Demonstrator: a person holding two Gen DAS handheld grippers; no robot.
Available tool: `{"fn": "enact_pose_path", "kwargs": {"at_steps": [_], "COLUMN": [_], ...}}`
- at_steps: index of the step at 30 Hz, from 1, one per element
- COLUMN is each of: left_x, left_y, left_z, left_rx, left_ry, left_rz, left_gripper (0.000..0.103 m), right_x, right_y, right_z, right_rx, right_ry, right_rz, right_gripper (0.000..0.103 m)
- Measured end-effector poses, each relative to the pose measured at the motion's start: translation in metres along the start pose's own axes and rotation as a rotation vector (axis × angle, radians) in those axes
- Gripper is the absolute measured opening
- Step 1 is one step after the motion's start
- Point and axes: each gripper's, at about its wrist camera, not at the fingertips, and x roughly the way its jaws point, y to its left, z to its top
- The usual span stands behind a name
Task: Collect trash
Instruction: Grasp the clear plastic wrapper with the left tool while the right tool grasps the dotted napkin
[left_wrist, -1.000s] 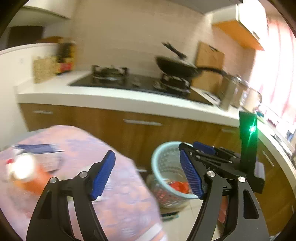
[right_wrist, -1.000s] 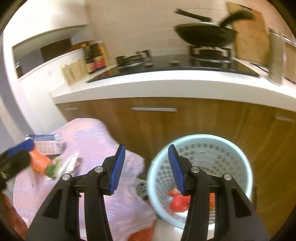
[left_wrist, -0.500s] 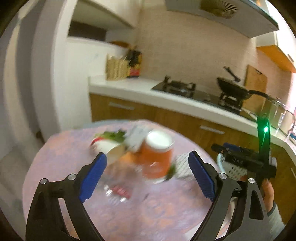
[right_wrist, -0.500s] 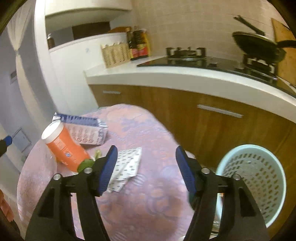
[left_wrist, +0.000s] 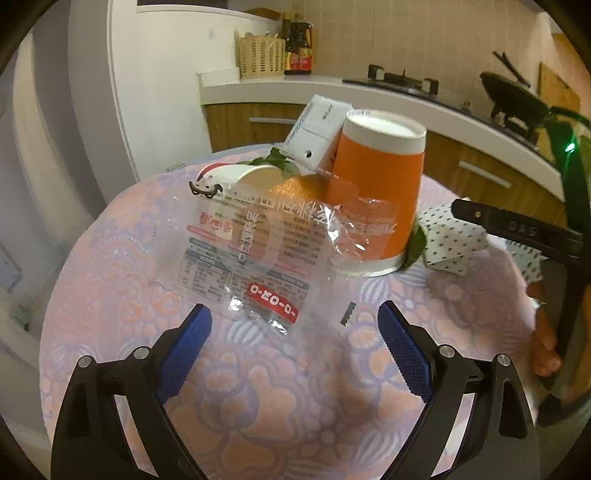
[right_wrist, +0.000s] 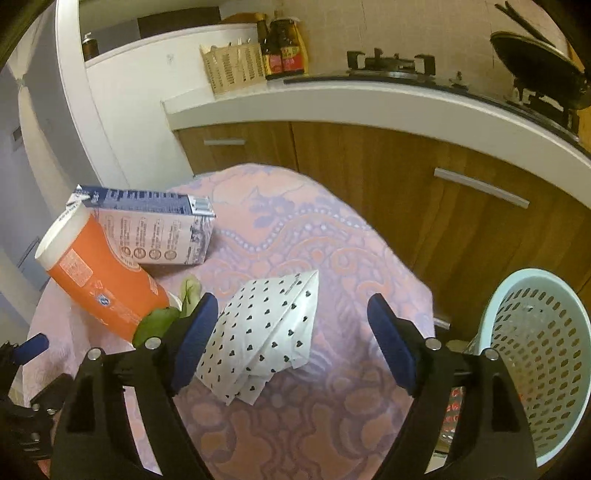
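Left gripper (left_wrist: 291, 332): gaping empty, lining up on clear printed plastic wrapper (left_wrist: 255, 254) lying flat on floral tablecloth (left_wrist: 122, 266).

Right gripper (right_wrist: 288, 325): having just been widening, nothing between, straddling heart-dotted white folded paper (right_wrist: 266, 332); pale-green perforated plastic bin (right_wrist: 535, 354) standing alongside for dropping.

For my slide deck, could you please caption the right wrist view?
Open right gripper over heart-print paper, orange cup and carton beyond.

Warm dim indoor light, strong fisheye bending, dark vignetted corners, slight softness throughout
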Motion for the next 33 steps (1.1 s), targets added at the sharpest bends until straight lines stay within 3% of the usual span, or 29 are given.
{"fn": "enact_pose_path", "kwargs": {"at_steps": [3, 8, 11, 13, 15, 17, 18, 19, 20, 26, 33], "left_x": [0.009, 0.016, 0.018, 0.020, 0.021, 0.016, 0.014, 0.011, 0.008, -0.021, -0.073], "left_y": [-0.009, -0.019, -0.021, -0.020, -0.015, -0.010, -0.009, -0.007, -0.005, 0.005, 0.016], "left_z": [-0.001, -0.005, -0.005, -0.004, -0.004, -0.005, -0.005, -0.007, -0.008, -0.016, -0.018], "left_rx": [0.016, 0.031, 0.030, 0.017, -0.010, -0.040, -0.047, -0.059, -0.070, -0.126, -0.134], "left_ry": [0.024, 0.041, 0.048, 0.056, 0.068, 0.055, 0.048, 0.038, 0.033, -0.037, -0.191], "left_rz": [0.078, 0.131, 0.164, 0.161, 0.152, 0.133, 0.128, 0.119, 0.107, 0.083, -0.025], "left_gripper": [0.084, 0.079, 0.069, 0.054, 0.044, 0.039, 0.030, 0.011, 0.004, 0.001, 0.001], "right_x": [0.003, 0.016, 0.021, 0.023, 0.027, 0.026, 0.025, 0.024, 0.022, 0.008, -0.018], "right_y": [0.001, 0.009, 0.014, 0.017, 0.018, 0.016, 0.015, 0.015, 0.014, 0.016, 0.009], "right_z": [0.001, -0.001, -0.002, -0.003, -0.004, -0.005, -0.005, -0.005, -0.006, -0.007, -0.010], "right_rx": [-0.007, -0.044, -0.068, -0.082, -0.087, -0.082, -0.079, -0.078, -0.078, -0.086, -0.056], "right_ry": [0.014, 0.074, 0.097, 0.111, 0.132, 0.130, 0.126, 0.121, 0.116, 0.055, -0.034], "right_rz": [0.002, -0.012, -0.027, -0.020, -0.011, -0.012, -0.009, -0.006, 0.000, 0.009, 0.022], "right_gripper": [0.079, 0.079, 0.079, 0.075, 0.065, 0.055, 0.052, 0.044, 0.036, 0.017, 0.016]}}
